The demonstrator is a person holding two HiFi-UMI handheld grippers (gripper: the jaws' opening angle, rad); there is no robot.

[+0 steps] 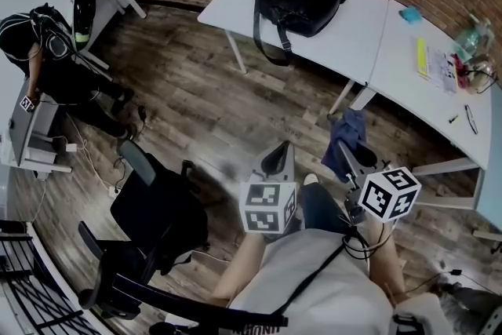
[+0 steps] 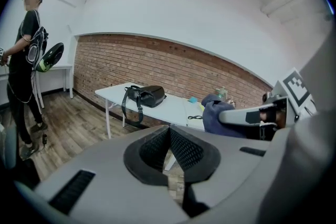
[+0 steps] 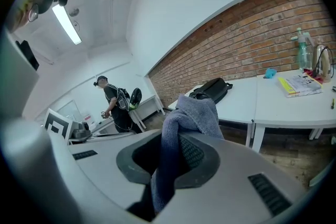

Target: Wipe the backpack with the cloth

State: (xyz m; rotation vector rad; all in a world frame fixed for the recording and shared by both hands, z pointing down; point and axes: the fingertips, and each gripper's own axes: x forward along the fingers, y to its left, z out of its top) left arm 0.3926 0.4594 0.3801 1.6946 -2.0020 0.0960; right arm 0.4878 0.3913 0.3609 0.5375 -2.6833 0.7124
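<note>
One cloth (image 3: 190,113) in right gripper (image 3: 171,157), backpack (image 1: 302,4) apart

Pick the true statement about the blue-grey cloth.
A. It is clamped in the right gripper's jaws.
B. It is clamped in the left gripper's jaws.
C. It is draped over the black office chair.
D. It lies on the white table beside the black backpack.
A: the right gripper view shows the blue-grey cloth pinched between the jaws of the right gripper, well away from the black backpack on the white table.
</note>
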